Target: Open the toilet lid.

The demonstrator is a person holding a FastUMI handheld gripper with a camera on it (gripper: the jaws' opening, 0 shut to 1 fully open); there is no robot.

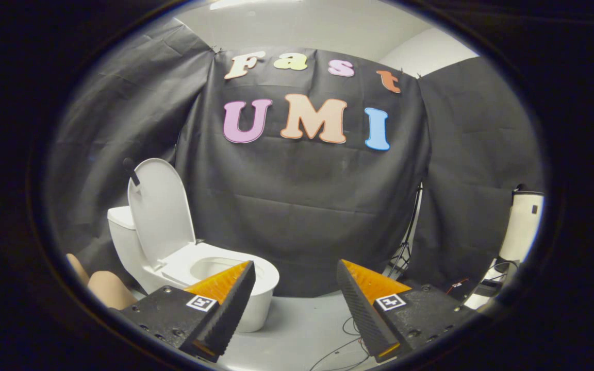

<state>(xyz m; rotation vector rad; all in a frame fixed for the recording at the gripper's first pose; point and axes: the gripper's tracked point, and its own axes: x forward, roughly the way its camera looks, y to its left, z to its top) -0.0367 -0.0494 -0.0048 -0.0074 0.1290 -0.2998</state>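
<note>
Gripper (pixel 294 288) fingers spread apart, holding nothing, well back from the toilet (pixel 214 273).

Gripper view: beyond the left finger, the toilet lid (pixel 160 206) stands upright against the tank (pixel 120 226), seat down, bowl exposed. The opening looks done; the next move is likely just to draw clear. A dark object at the lid's top is hard to identify; cables (pixel 348 340) trail across the floor.

The pale floor (pixel 302 319) carries the white toilet (pixel 199 268), standing against the black cloth wall. Loose cables (pixel 348 340) lie on it near a tripod's feet (pixel 402 257).
</note>
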